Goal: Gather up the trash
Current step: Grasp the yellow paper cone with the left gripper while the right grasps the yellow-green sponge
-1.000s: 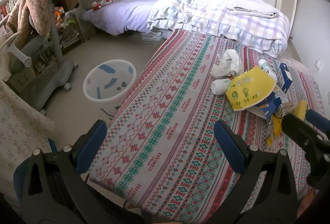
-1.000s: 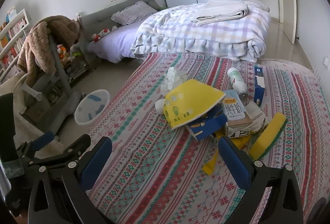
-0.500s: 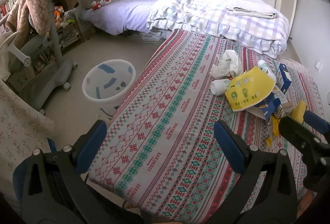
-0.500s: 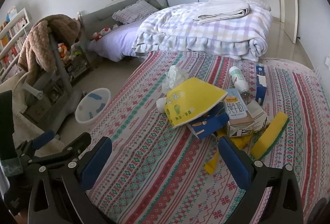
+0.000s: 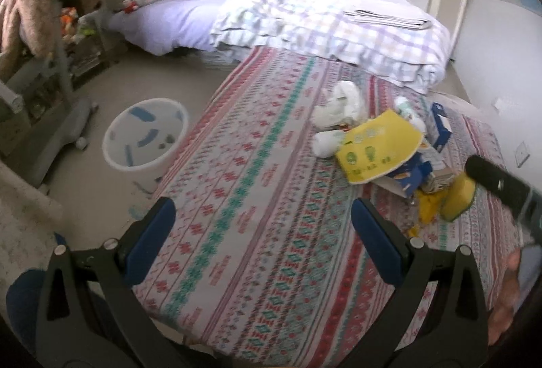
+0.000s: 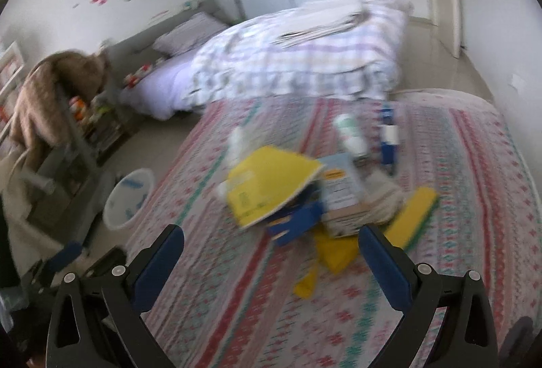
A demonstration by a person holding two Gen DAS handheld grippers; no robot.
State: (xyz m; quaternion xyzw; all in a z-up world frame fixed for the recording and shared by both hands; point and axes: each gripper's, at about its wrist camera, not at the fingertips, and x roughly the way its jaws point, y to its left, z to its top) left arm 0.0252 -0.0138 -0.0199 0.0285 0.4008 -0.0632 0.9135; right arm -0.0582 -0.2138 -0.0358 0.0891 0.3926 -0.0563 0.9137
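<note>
Trash heaped on the bedspread, bin waiting on the floor

Trash pile (image 6: 315, 195) sitting untouched near the middle of the red, green and white patterned bedspread (image 5: 244, 215), towards its right side: curved yellow cardboard sheet (image 5: 379, 147) on top, crumpled white tissue (image 5: 338, 103) and small white plastic bottle (image 5: 327, 142) just behind it, blue and white cartons (image 6: 338, 191) beneath, flat yellow sponge with a green edge (image 6: 418, 215) and scraps of yellow wrapper (image 6: 333, 251) at the near side. Second white bottle (image 6: 350, 134) and slim blue box (image 6: 388, 137) lying just beyond, all badly blurred in the right wrist view.

Round white plastic bin with blue markings (image 5: 145, 134) standing on the beige floor beside the bedspread's left edge, well apart from the pile. A few small dark bits visible inside, too small to identify; otherwise seemingly nothing collected yet.

Left gripper (image 5: 261, 229) spread wide over bare bedspread, nothing between the blue pads. Right gripper (image 6: 271, 252) likewise spread wide and empty, hovering just short of the pile with the yellow scraps roughly between its fingertips.

Judged at the very start: every piece left to lift and carry across to the bin. Probably an approach for a first pick, most likely by the right gripper
</note>
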